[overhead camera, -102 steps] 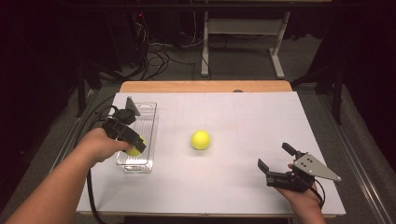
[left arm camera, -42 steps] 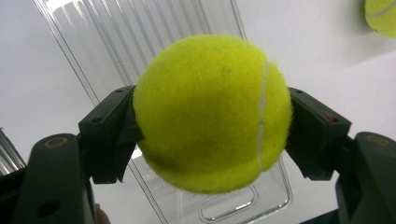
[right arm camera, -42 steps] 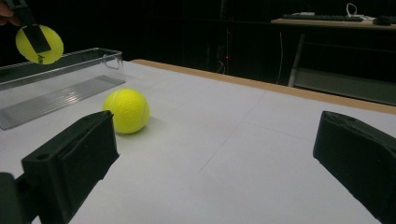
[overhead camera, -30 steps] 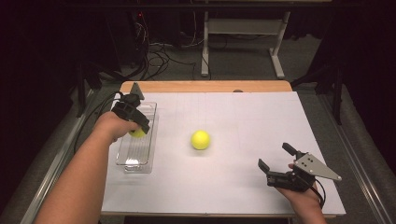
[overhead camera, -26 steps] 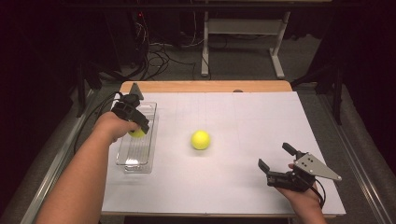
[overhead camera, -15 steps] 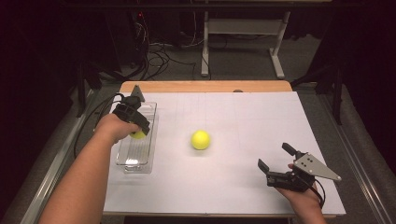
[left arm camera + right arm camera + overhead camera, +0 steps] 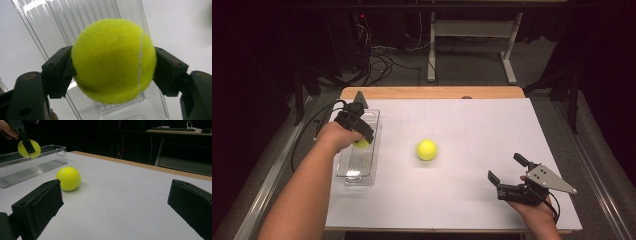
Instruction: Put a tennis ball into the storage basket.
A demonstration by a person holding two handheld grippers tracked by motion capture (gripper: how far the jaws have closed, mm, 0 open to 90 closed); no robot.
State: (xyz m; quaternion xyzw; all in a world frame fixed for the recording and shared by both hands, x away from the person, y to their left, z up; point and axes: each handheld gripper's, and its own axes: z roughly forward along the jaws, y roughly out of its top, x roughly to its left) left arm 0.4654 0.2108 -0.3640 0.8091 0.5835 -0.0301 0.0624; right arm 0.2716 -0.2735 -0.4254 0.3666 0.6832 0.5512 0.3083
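Observation:
My left gripper (image 7: 362, 139) is shut on a yellow tennis ball (image 7: 113, 60) and holds it just above the clear plastic tray (image 7: 360, 167) at the table's left. In the right gripper view that held ball (image 7: 28, 148) hangs over the tray's rim (image 7: 47, 147). A second tennis ball (image 7: 427, 149) lies loose on the white table near its middle (image 7: 68, 178). My right gripper (image 7: 507, 172) rests open at the front right, jaws pointed toward the loose ball, nothing between them.
White paper covers the table (image 7: 492, 125), with a wooden edge at the back (image 7: 432, 92). A cable (image 7: 307, 132) trails off the left side from the left gripper. Table legs and wires stand on the dark floor beyond.
The left gripper carried its ball from the tray's near end toward the tray's far half and has held there for the last second. The right gripper and loose ball stayed put.

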